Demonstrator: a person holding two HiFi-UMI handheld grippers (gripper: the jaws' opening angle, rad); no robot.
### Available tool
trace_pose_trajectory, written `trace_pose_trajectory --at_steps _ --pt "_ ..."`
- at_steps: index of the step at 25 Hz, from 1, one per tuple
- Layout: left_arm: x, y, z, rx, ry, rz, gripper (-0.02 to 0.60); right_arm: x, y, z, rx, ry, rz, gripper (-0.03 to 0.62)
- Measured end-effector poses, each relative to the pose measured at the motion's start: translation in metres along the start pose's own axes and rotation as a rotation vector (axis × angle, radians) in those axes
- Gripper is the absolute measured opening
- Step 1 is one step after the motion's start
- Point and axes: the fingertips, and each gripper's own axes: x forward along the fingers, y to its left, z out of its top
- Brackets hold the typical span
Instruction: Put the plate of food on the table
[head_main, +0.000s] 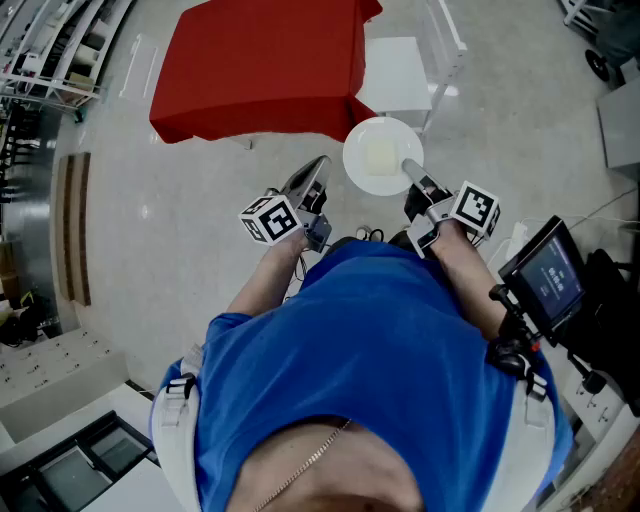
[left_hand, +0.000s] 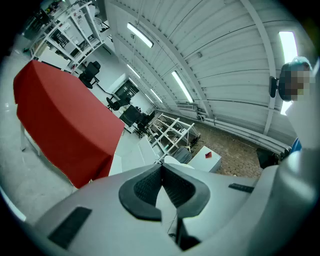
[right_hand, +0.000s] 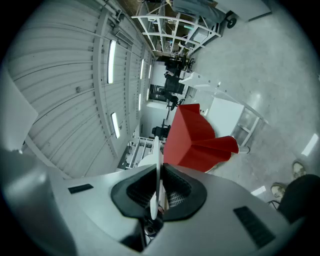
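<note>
Pale food (head_main: 381, 157) indistinct — plate (head_main: 358, 172) clamped in right tool (head_main: 411, 170).

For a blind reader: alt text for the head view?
From above: the right gripper holds a white plate of pale food by its rim, near a red-covered table. The left gripper is shut, empty. The person wears blue.

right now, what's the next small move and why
Probably carry the plate forward over the red table, keeping it level: the right gripper is shut on its rim, and the plate is not yet over the table.
</note>
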Motion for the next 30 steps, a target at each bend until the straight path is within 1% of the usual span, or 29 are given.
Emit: trace_pose_trajectory --at_steps 11,14,22,30 --pt "-0.0019 0.0023 0.0001 -0.004 0.010 0.001 0.006 -0.0012 0.0011 -0.0031 0.009 -0.003 -0.003 0.022" --pt "-0.0017 0.0022 0.0008 0.000 0.015 0.000 0.006 -0.0013 0.0020 -0.0027 0.001 -0.003 0.007 0.023" --pt "0.0021 0.0026 0.0039 0.008 0.025 -0.003 0.006 -0.0017 0.0064 0.0025 0.023 -0.025 0.039 0.023" --pt "0.0059 0.0036 0.0026 0.002 0.020 -0.010 0.006 -0.0039 0.0036 0.0057 0.024 -0.036 0.030 0.023"
